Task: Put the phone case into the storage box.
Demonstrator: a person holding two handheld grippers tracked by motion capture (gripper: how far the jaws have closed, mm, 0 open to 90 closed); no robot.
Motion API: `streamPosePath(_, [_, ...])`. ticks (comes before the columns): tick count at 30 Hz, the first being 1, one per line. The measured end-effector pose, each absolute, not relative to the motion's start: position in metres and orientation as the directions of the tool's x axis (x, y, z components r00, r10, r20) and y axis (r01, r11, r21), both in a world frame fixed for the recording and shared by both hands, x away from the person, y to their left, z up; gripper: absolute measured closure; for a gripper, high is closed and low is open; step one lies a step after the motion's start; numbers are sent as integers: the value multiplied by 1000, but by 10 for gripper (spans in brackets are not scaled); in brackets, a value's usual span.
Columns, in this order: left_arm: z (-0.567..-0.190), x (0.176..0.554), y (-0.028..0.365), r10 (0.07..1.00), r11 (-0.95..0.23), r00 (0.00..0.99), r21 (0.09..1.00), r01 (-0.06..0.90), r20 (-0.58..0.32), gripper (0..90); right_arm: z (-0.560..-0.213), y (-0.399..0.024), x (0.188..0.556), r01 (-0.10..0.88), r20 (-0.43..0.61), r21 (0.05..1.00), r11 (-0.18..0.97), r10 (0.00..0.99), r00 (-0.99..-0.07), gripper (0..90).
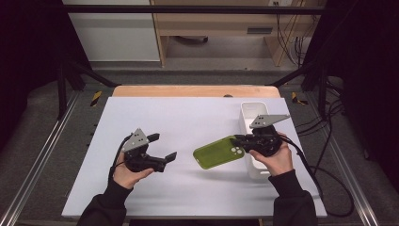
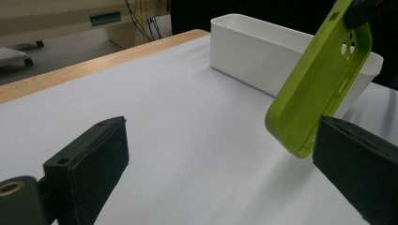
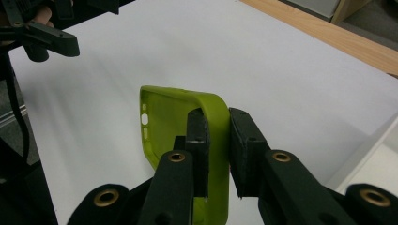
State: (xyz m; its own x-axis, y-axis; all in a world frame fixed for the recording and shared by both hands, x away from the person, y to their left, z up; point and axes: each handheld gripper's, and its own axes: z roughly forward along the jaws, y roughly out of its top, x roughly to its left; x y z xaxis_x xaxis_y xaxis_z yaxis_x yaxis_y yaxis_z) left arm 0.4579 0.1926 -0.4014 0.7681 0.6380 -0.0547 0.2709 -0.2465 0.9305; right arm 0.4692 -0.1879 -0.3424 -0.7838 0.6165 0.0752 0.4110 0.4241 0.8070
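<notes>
- The right gripper [image 1: 241,139] has the green phone case [image 1: 219,152] clamped by its camera-hole end, fingers [image 3: 199,140] pressed on either side of the case wall.
- The case hangs above the white worktop [image 1: 188,117], clear of the surface, stretching from the gripper out toward the middle of the worktop, its open side facing up.
- In the right gripper view one finger sits inside the case's hollow and the other on its outer back; the case juts forward, edge-on.
- The left gripper [image 1: 162,147] is over the left half of the worktop, held in the person's left hand [image 1: 126,174], fingers [image 2: 89,164] spread wide with nothing between them.
- In the left gripper view the case [image 2: 319,79] hangs tilted ahead, just beyond the far finger and not touching it; the pinching end is up at the top edge.
- A white bin [image 1: 249,136] stands along the right edge of the worktop, long side running front to back; the right hand [image 1: 277,157] is over it.
- The two grippers are well apart, the case between them.
</notes>
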Motion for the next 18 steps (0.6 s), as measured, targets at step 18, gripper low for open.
streamPosePath(18, [-418, 458, 227, 685, -223, 727, 935, 276, -50, 26, -315, -192, 465, 353, -19, 811, 466, 625, -780, 791])
